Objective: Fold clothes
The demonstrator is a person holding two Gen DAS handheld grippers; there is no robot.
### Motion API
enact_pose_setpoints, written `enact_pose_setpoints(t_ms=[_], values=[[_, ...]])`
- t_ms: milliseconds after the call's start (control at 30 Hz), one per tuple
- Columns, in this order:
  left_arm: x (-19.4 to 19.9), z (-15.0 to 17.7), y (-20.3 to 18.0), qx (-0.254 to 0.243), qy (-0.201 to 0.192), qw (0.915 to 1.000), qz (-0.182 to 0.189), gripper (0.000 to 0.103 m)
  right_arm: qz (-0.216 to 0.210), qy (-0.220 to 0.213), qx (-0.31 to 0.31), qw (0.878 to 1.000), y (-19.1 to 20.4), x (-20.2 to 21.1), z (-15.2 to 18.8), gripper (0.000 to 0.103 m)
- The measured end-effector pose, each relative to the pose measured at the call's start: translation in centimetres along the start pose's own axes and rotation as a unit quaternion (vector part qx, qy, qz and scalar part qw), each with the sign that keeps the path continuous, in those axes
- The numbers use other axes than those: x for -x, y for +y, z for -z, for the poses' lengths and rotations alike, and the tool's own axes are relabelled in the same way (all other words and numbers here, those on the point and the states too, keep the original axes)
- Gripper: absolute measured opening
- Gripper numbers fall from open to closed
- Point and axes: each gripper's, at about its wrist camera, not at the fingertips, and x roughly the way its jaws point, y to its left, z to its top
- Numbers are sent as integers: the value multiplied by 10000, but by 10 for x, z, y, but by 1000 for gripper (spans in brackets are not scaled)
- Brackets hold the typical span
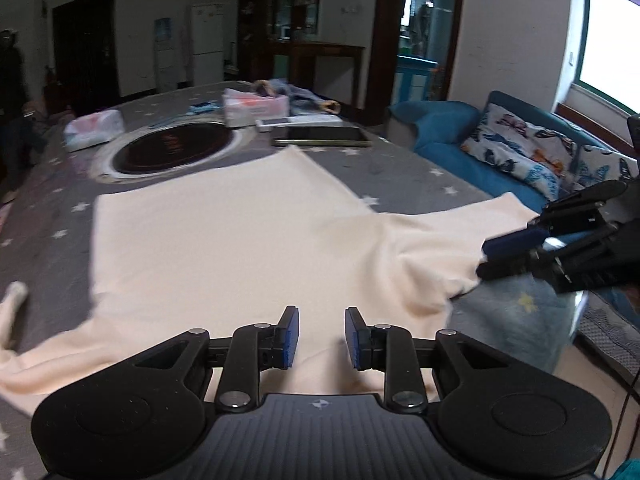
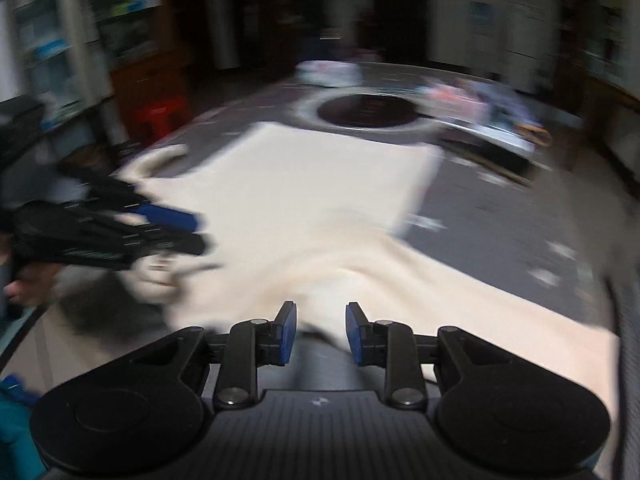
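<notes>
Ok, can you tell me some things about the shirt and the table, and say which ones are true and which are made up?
1. The shirt is cream coloured. True.
2. The shirt lies folded in a neat small square. False: it is spread out on the table, with one part bunched near the right tool.
3. The tablecloth is grey with white stars. True.
4. The left tool is clamped shut on the shirt. False: its fingers stand apart above the shirt.
5. A phone lies on the table beyond the shirt. True.
6. The sofa beside the table is red. False: it is blue.
</notes>
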Motion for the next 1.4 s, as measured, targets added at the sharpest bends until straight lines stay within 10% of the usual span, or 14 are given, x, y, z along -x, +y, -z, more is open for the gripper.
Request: enact_pose_setpoints(t_ms=[267,500,767,1400], values=[[-20,7,-20,-93,204,9994,272,28,1558,-29,-1553,9755,-86,26,42,26],[-21,8,-19,-75,221,9994,264,29,1952,-266,-2304,9529,-125,35,58,36],[-21,8,-21,-127,241,9993,252,32,2199,-183,-1978,9551,-119,24,54,9],[-8,-5,-30,-585,113,9976,344,37,2593,-578,-1366,9543,-135,22,7,8]])
